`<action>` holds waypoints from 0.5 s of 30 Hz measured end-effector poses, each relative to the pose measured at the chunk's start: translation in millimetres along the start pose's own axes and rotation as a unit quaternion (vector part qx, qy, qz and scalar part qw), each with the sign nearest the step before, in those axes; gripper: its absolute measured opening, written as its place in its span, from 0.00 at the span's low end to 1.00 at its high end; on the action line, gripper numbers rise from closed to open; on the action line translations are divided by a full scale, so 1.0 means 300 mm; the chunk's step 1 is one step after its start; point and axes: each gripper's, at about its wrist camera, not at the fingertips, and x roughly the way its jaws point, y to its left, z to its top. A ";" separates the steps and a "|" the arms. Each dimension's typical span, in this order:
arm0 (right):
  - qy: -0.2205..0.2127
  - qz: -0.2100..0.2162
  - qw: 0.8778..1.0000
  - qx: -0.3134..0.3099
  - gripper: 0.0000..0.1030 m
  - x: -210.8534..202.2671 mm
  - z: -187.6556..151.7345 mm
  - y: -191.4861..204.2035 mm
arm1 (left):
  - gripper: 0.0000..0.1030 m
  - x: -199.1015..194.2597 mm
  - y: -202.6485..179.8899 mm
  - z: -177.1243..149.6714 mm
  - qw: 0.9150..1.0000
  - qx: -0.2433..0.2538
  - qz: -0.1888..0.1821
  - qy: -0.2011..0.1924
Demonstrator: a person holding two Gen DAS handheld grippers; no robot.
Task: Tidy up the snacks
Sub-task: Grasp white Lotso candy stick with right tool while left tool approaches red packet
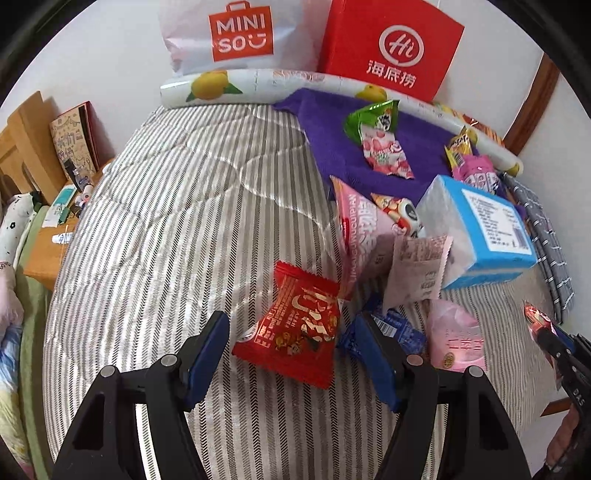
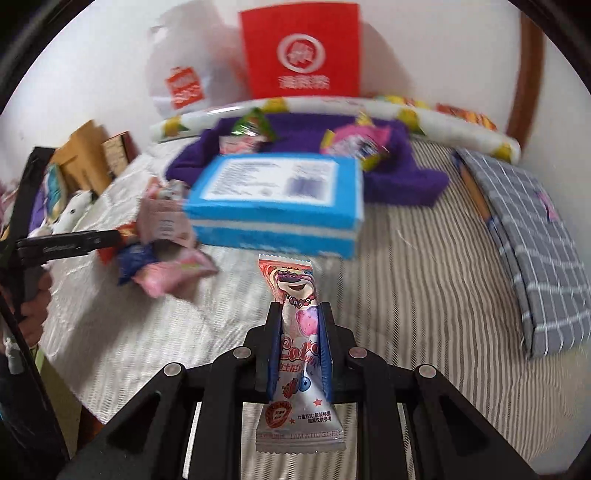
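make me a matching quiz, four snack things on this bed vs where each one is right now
Things:
1. bear-print packet
2. red packet
3. green packet
4. blue box

Places:
a. on the purple cloth
b. on the striped cover, between the open left claw's fingers
c. pinched in the right claw
d. on the striped cover, beside the pink packets

Pairs: 1-c, 2-b, 3-a, 4-d

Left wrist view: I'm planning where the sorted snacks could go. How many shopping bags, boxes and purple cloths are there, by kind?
Shopping bags: 2 (white bag, red bag)
Blue box: 1
Purple cloth: 1
Total: 4
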 end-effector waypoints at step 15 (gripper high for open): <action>0.017 -0.007 1.000 0.013 0.24 0.111 -0.029 -0.041 | 0.66 0.056 -0.042 0.027 0.999 0.027 0.012 0.013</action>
